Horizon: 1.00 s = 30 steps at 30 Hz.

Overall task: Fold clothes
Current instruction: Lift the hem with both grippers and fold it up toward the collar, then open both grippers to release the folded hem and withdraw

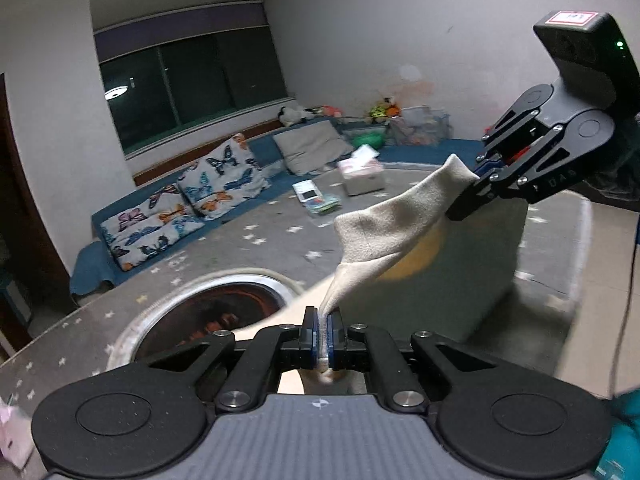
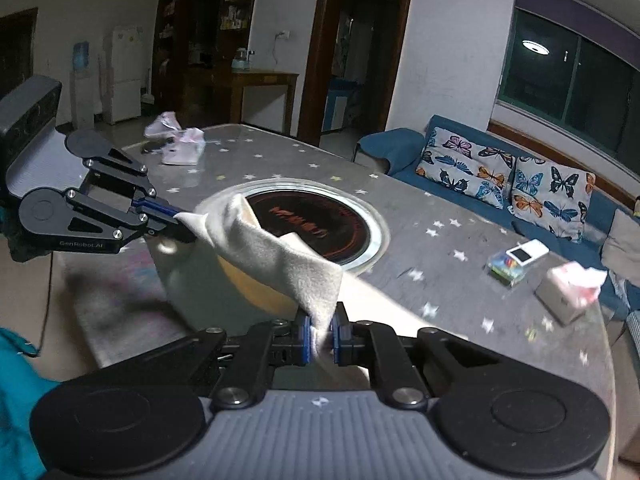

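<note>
A cream fleece garment [image 1: 384, 232] with a yellow-orange patch hangs stretched in the air between both grippers, above the grey star-patterned table. My left gripper [image 1: 322, 334] is shut on one edge of it. My right gripper [image 1: 466, 196] is shut on the other edge, up and to the right. In the right wrist view the garment [image 2: 276, 256] runs from my right gripper [image 2: 321, 334] up to my left gripper [image 2: 182, 220]. The cloth's lower part hangs down, blurred.
A round inset hotplate [image 1: 216, 312] sits in the table [image 2: 460, 208]. Tissue boxes [image 2: 568, 292] [image 2: 182, 150], a small card box [image 2: 516, 260] lie on the table. A blue bench with butterfly cushions [image 2: 508, 180] lines the wall. Teal cloth [image 2: 16, 392] is at the near edge.
</note>
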Motion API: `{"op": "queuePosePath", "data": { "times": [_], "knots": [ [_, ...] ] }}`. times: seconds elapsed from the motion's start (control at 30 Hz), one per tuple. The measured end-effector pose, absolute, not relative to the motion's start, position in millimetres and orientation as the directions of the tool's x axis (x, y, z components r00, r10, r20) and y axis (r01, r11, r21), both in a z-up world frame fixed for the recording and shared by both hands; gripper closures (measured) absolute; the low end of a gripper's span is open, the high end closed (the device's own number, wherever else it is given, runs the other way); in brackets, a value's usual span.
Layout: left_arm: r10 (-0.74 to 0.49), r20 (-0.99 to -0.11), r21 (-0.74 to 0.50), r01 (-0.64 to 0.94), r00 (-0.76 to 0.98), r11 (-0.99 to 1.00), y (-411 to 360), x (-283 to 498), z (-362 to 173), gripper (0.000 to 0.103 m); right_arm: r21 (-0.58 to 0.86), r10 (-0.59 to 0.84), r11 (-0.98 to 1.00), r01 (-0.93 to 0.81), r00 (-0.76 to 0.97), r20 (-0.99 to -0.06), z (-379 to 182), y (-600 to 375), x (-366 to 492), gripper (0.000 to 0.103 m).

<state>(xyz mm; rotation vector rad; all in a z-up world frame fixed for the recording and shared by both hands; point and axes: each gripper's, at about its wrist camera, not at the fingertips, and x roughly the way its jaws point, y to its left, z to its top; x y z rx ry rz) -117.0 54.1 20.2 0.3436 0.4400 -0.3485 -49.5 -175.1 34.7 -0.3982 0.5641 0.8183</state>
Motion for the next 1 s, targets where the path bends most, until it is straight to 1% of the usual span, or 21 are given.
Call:
{"op": "queuePosePath", "data": {
  "times": [0.17, 0.27, 0.4, 0.47, 0.53, 0.6, 0.63, 0.77, 0.87, 0.97, 1.0],
  "knots": [
    [-0.193, -0.514, 0.219, 0.345, 0.836, 0.913, 56, -53, 9, 0.098, -0.133, 0.533, 0.635, -0.761, 0.557, -0.637, 24, -156, 6, 0.094],
    [-0.147, -0.557, 0.206, 0.308, 0.818, 0.929, 56, -18, -10, 0.098, -0.143, 0.512, 0.642, -0.754, 0.559, -0.652, 18, -145, 39, 0.093],
    [-0.083, -0.61, 0.193, 0.25, 0.788, 0.949, 57, 13, -36, 0.095, -0.11, 0.475, 0.69, -0.715, 0.563, -0.676, -19, -131, 70, 0.091],
    [-0.074, -0.613, 0.182, 0.232, 0.787, 0.956, 59, 17, -42, 0.092, -0.094, 0.457, 0.72, -0.688, 0.571, -0.682, -34, -130, 77, 0.09],
    [-0.061, -0.613, 0.177, 0.213, 0.787, 0.961, 61, 21, -44, 0.086, -0.083, 0.432, 0.759, -0.646, 0.594, -0.679, -42, -132, 82, 0.079],
    [-0.046, -0.611, 0.181, 0.196, 0.79, 0.964, 62, 23, -45, 0.085, -0.068, 0.413, 0.794, -0.604, 0.617, -0.67, -45, -138, 85, 0.074],
    [-0.039, -0.61, 0.182, 0.187, 0.791, 0.965, 62, 24, -45, 0.085, -0.056, 0.41, 0.808, -0.587, 0.627, -0.662, -44, -143, 85, 0.073],
    [-0.013, -0.606, 0.177, 0.15, 0.795, 0.973, 63, 24, -39, 0.084, -0.022, 0.393, 0.853, -0.522, 0.668, -0.631, -30, -168, 78, 0.072],
    [0.004, -0.585, 0.168, 0.117, 0.811, 0.979, 62, 21, -29, 0.084, -0.018, 0.409, 0.845, -0.534, 0.668, -0.622, -19, -182, 61, 0.073],
    [-0.029, -0.565, 0.125, 0.12, 0.825, 0.985, 59, 14, -17, 0.084, -0.004, 0.429, 0.832, -0.555, 0.648, -0.629, -17, -189, 46, 0.075],
    [-0.053, -0.562, 0.106, 0.136, 0.825, 0.985, 56, 11, -14, 0.084, 0.003, 0.436, 0.828, -0.561, 0.639, -0.634, -18, -190, 42, 0.077]
  ]
}}
